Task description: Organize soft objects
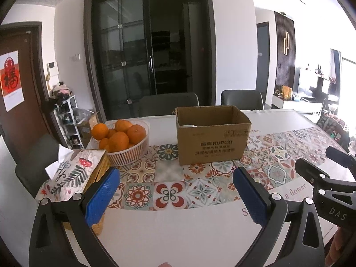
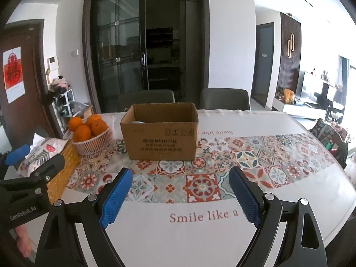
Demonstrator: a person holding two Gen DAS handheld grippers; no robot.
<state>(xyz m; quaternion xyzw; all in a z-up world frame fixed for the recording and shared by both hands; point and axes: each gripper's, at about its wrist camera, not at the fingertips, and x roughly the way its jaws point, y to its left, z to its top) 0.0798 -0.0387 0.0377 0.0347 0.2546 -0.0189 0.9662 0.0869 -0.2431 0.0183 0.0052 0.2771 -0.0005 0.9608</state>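
Observation:
An open brown cardboard box (image 1: 211,140) stands on the patterned tablecloth, also in the right wrist view (image 2: 160,133). Something white shows just inside it (image 1: 189,125); I cannot tell what it is. My left gripper (image 1: 176,178) is open and empty, held above the table in front of the box. My right gripper (image 2: 180,179) is open and empty, beside the left one, also in front of the box. Each gripper shows at the edge of the other's view: the right one (image 1: 329,178), the left one (image 2: 33,166).
A white basket of oranges (image 1: 124,142) stands left of the box. A fabric-covered tissue box (image 1: 73,173) on a woven holder sits at the left edge. Two grey chairs (image 1: 242,100) stand behind the table. The tablecloth (image 2: 200,218) reads "Smile like a".

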